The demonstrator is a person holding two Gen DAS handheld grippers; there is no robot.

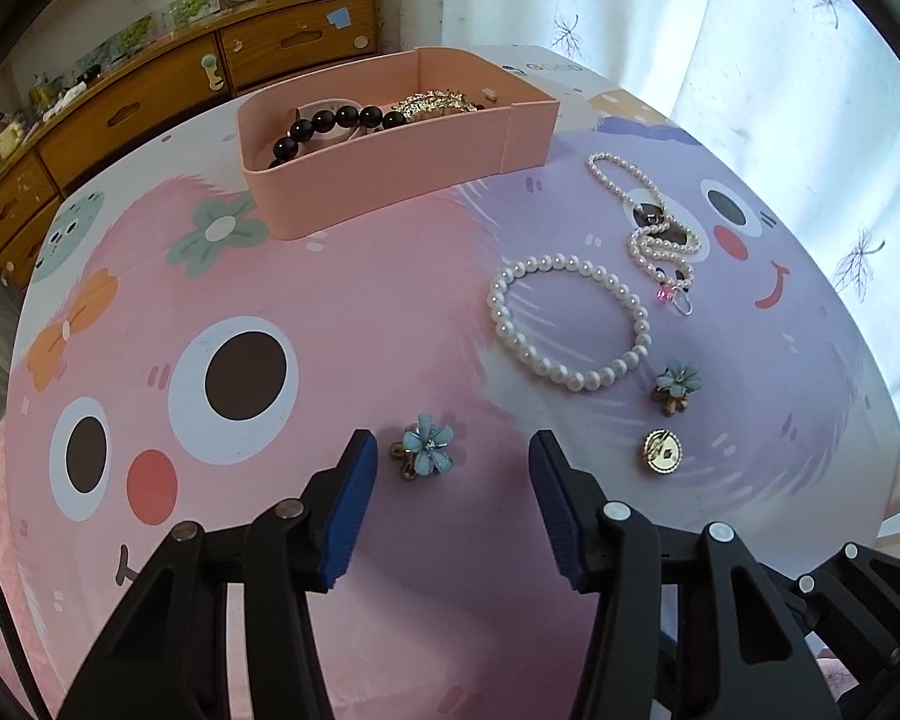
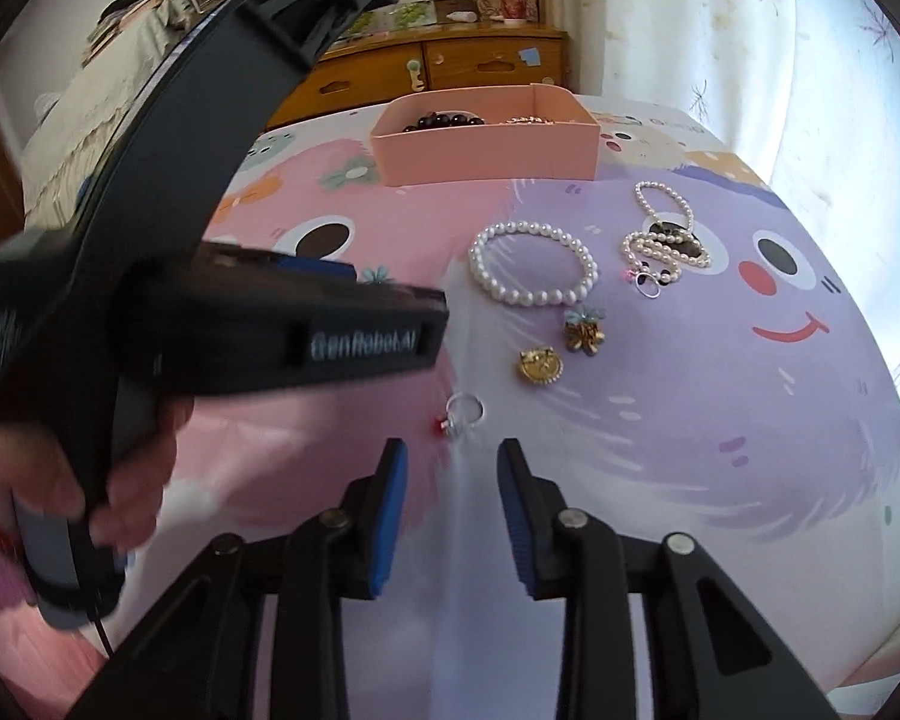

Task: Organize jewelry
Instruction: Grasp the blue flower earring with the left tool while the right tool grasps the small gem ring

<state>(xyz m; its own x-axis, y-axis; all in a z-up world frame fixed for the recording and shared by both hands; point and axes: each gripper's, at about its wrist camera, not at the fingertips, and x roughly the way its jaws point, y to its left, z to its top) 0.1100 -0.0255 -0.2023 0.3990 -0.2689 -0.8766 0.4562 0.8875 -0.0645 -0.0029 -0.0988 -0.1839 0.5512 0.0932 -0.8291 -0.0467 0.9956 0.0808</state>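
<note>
My left gripper (image 1: 453, 441) is open just above the table, with a blue flower earring (image 1: 427, 447) lying between its fingertips, nearer the left one. A second blue flower earring (image 1: 678, 385), a gold round earring (image 1: 663, 451), a pearl bracelet (image 1: 570, 324) and a pearl necklace (image 1: 654, 222) lie to the right. The pink box (image 1: 402, 162) at the back holds a black bead bracelet (image 1: 330, 120) and a gold piece (image 1: 438, 102). My right gripper (image 2: 450, 450) is open, with a silver ring (image 2: 463, 411) on the table just past its tips.
The left gripper's body (image 2: 210, 312) and the hand holding it fill the left of the right wrist view. The table wears a pink and purple cartoon cloth (image 1: 270, 300). A wooden dresser (image 1: 150, 90) stands behind, and a white curtain (image 1: 750, 30) hangs to the right.
</note>
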